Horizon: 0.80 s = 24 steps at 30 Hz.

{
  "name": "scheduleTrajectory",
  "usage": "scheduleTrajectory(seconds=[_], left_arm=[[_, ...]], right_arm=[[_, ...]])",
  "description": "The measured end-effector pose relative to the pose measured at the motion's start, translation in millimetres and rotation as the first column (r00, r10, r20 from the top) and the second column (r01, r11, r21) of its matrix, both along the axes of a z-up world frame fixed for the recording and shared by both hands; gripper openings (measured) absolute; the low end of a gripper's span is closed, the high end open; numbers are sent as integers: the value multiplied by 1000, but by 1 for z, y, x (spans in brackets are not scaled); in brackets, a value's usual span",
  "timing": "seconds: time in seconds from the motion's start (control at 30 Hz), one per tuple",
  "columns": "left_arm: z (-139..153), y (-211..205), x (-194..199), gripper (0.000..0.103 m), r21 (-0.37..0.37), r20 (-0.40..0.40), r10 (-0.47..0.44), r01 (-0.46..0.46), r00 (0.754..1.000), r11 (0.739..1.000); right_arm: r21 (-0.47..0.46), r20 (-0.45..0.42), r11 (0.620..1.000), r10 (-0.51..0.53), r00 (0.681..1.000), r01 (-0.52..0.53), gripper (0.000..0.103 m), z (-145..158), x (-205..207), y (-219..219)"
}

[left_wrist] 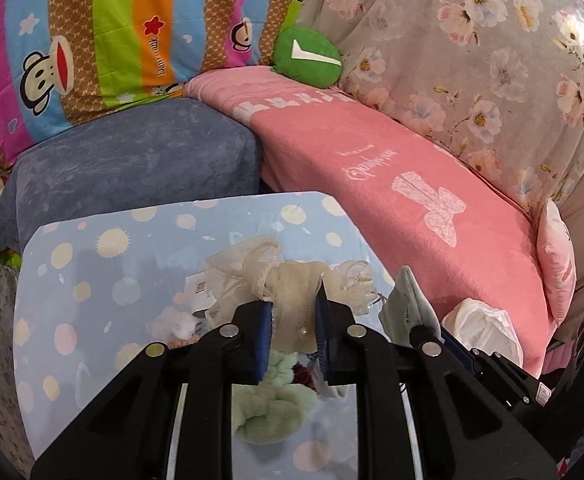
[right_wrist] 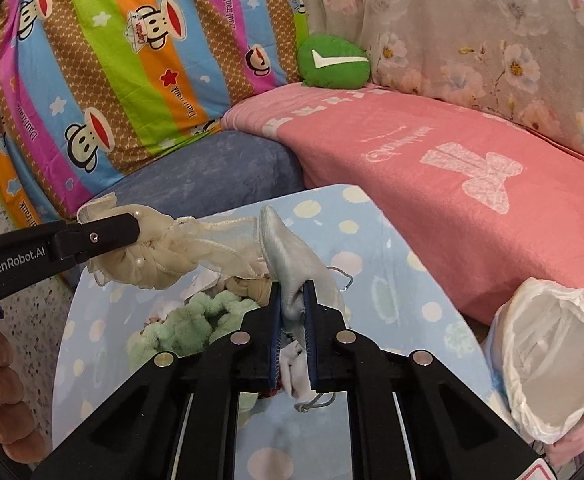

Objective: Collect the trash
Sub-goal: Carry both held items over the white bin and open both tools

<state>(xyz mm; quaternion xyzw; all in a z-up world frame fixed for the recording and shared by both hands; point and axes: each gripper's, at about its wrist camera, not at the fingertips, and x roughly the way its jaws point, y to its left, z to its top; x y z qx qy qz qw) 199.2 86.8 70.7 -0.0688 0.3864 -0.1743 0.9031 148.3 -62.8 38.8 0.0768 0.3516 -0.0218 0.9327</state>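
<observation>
Right gripper (right_wrist: 292, 320): silver pouch (right_wrist: 287, 256), seemingly upright.

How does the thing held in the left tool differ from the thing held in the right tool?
The mesh bundle in the left tool is cream, sheer and frilly, with pearl beads; the pouch in the right tool is pale silver-blue, smooth and opaque. The bundle is crumpled and spreads wide; the pouch stands narrow and pointed, with a cord. Both are soft fabric, pinched above the table.

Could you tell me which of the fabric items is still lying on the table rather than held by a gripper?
The fluffy green piece; the cream mesh pouch is clamped in the left gripper and the silver-grey pouch in the right gripper.
</observation>
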Motion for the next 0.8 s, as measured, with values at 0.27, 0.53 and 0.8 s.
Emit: scheduleTrajectory(seconds=[0.27,0.53,0.8], left_arm=[[27,-83,-23,18,9,53,-124,124,991,992],[28,-167,-50,18,39,53,-252,250,966,967],[8,-246,-72,18,75,17,-377,375,926,924]], right_arm=[[5,70,991,-136,988,136,10,33,-34,-76],[17,81,961,-278,957,277,10,34,-74,-157],[27,45,918,-397,917,396,10,14,-110,-226]])
